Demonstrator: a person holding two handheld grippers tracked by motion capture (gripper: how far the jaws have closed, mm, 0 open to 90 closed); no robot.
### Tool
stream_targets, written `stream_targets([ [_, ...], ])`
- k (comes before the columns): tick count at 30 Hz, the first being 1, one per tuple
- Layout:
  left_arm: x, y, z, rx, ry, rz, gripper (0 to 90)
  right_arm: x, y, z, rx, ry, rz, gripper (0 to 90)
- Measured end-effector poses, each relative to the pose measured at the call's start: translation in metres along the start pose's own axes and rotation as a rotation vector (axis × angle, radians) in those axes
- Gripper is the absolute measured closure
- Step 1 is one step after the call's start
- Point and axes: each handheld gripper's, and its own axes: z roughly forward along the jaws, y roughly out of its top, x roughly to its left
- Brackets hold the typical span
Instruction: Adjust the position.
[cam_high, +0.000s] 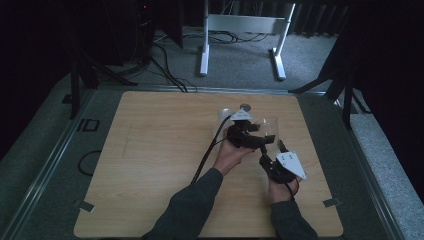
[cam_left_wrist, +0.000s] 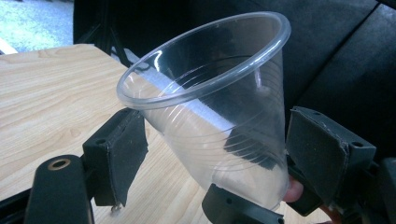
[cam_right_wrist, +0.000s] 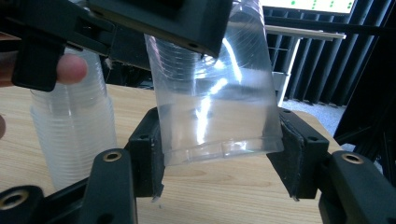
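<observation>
A clear plastic cup (cam_high: 270, 126) hangs tilted above the right middle of the wooden table (cam_high: 150, 160). In the left gripper view the cup (cam_left_wrist: 219, 107) lies between the two pads of my left gripper (cam_left_wrist: 217, 156), rim toward the upper left, and both pads touch its wall. My right gripper (cam_right_wrist: 222, 154) presses its pads against the cup's base (cam_right_wrist: 219, 116), which is clear of the tabletop. From above, the left gripper (cam_high: 262, 135) reaches in from the left and the right gripper (cam_high: 272, 152) from below. A stack of clear cups (cam_right_wrist: 74, 135) stands beside them.
The cup stack (cam_high: 224, 116) stands at the back middle of the table, with a small grey disc (cam_high: 245, 106) just behind it. A black cable (cam_high: 207, 155) trails from the left gripper across the table. A white stand (cam_high: 240, 35) and cables are on the floor beyond.
</observation>
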Motion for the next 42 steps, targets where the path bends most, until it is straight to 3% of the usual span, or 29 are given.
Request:
stream_targets([
  [28,0.0049,0.0027,0.0106,-0.070,-0.009,-0.113,21.5,0.0024,-0.0019,-0.0002,-0.004,0.009,-0.004,42.0],
  [42,0.0000,0.0033,0.0097,-0.085,0.013,-0.087,24.7,0.0018,-0.0015,0.0005,0.002,0.026,-0.004,40.2],
])
